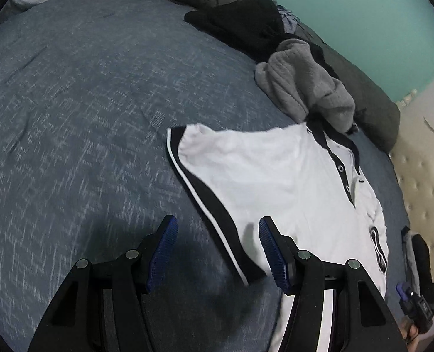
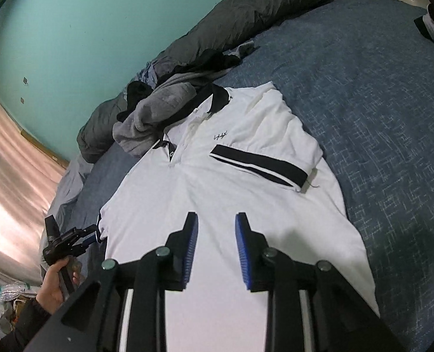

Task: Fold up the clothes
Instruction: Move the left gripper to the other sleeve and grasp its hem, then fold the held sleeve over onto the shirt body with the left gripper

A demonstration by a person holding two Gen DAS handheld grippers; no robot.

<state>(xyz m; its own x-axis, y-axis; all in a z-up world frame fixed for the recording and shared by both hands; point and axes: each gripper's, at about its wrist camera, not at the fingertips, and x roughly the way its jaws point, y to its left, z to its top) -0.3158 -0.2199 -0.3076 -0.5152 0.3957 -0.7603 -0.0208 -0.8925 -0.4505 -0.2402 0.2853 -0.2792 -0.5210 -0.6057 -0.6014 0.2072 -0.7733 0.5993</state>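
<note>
- Bed (image 1: pixel 84 102) fills most of both views. It has a blue cover with thin pale lines.
- A white shirt (image 1: pixel 275 170) with black trim lies flat on the bed. In the left wrist view it is at 3 o'clock.
- The left gripper (image 1: pixel 217 234) has its jaws spread wide. The black-edged sleeve (image 1: pixel 211 199) runs down between them.
- The right gripper (image 2: pixel 216 220) also has its jaws spread. It hangs over the white middle of the shirt.
- In the right wrist view the other sleeve (image 2: pixel 261 165) is folded across the chest.
- A grey fluffy top (image 1: pixel 302 85) touches the shirt's collar, at 1 o'clock.
- A black cloth (image 1: pixel 246 20) lies past it, at 12 o'clock.
- A dark grey quilt (image 2: pixel 246 20) is bunched along the far edge of the bed.
- The wall (image 2: pixel 84 29) is green-blue.
- A hand (image 2: pixel 55 281) shows at 8 o'clock in the right wrist view.
</note>
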